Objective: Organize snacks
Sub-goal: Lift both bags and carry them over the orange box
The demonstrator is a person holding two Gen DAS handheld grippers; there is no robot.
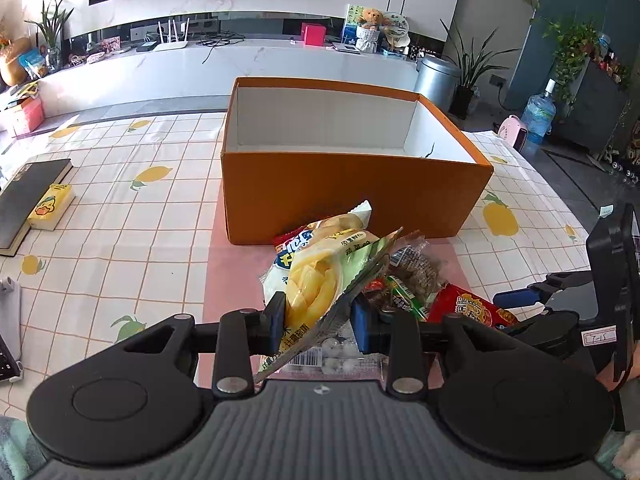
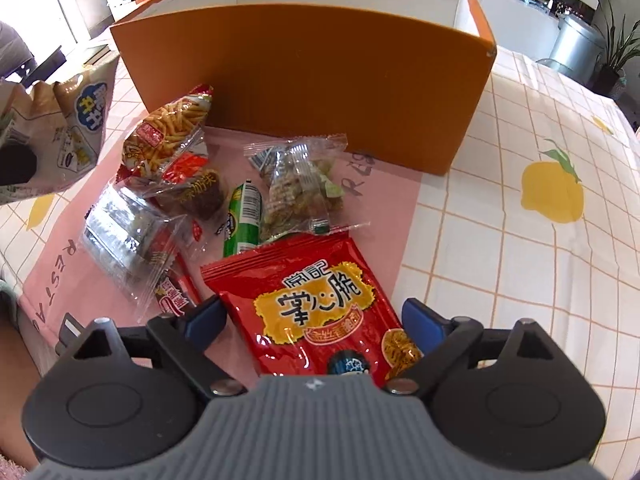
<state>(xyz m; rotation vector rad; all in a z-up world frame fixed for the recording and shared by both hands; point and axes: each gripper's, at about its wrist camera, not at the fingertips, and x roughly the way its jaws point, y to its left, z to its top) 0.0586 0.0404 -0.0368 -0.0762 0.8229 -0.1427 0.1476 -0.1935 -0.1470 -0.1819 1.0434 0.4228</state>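
Observation:
My left gripper (image 1: 319,320) is shut on a yellow-green snack bag (image 1: 320,276) and holds it above the pink mat, in front of the open orange box (image 1: 352,196). That bag also shows at the left of the right wrist view (image 2: 60,128). My right gripper (image 2: 314,318) is open, its fingers on either side of a red snack bag (image 2: 316,308) lying on the mat. Beyond it lie a green stick snack (image 2: 242,216), a clear bag of nuts (image 2: 300,188), a fries bag (image 2: 168,136) and clear wrapped packs (image 2: 124,232). The orange box (image 2: 304,92) stands behind them, inside white and empty as far as I see.
The lemon-print tablecloth (image 1: 120,220) covers the table. A dark book (image 1: 28,196) with a yellow duck pack (image 1: 50,208) lies at the left. A white device (image 1: 10,320) sits at the left edge. The right gripper's body (image 1: 608,280) shows at the right.

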